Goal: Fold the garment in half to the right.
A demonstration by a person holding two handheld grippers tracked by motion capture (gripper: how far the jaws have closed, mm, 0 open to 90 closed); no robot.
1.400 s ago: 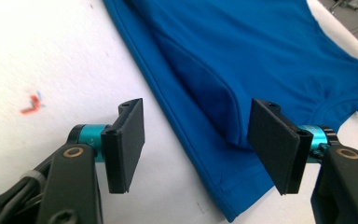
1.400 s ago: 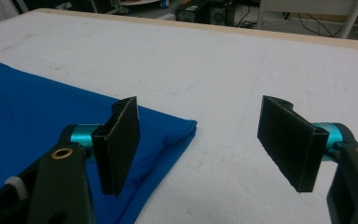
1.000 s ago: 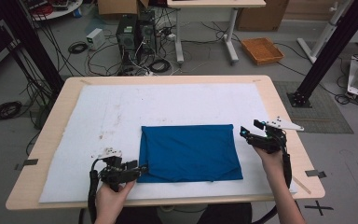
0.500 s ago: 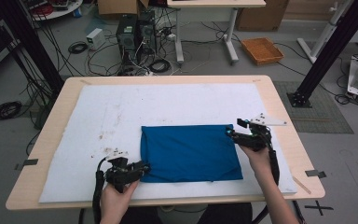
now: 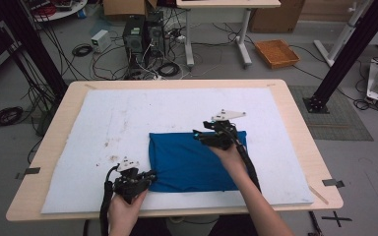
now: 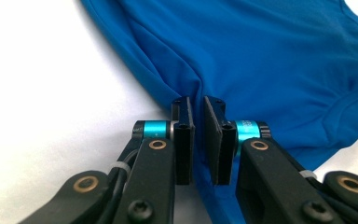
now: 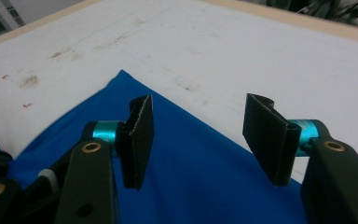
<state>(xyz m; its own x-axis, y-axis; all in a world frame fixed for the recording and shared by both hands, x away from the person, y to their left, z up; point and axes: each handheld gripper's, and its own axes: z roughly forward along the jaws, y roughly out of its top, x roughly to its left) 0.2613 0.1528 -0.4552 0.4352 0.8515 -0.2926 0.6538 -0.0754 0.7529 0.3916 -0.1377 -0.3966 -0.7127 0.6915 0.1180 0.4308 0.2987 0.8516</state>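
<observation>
A folded blue cloth (image 5: 192, 162) lies flat on the white mat (image 5: 128, 118), toward the near side. My left gripper (image 5: 150, 178) sits at the cloth's near left corner. Its jaws have just been closing, and in the left gripper view (image 6: 198, 105) they pinch a raised fold of the cloth (image 6: 261, 56). My right gripper (image 5: 200, 136) hovers over the cloth's far edge, pointing left. Its jaws have been closing a little but stand wide apart (image 7: 199, 105), with nothing between them and the cloth (image 7: 205, 177) lying below.
The mat covers most of the wooden table (image 5: 295, 113) and carries faint brown stains (image 5: 110, 158) left of the cloth. On the floor beyond the table are computer towers (image 5: 138, 34), cables, an orange tray (image 5: 276, 53) and black frame posts (image 5: 347, 54).
My right gripper has travelled left from the cloth's right edge to above its far edge. The left gripper has stayed in place and closed its jaws on the near left corner.
</observation>
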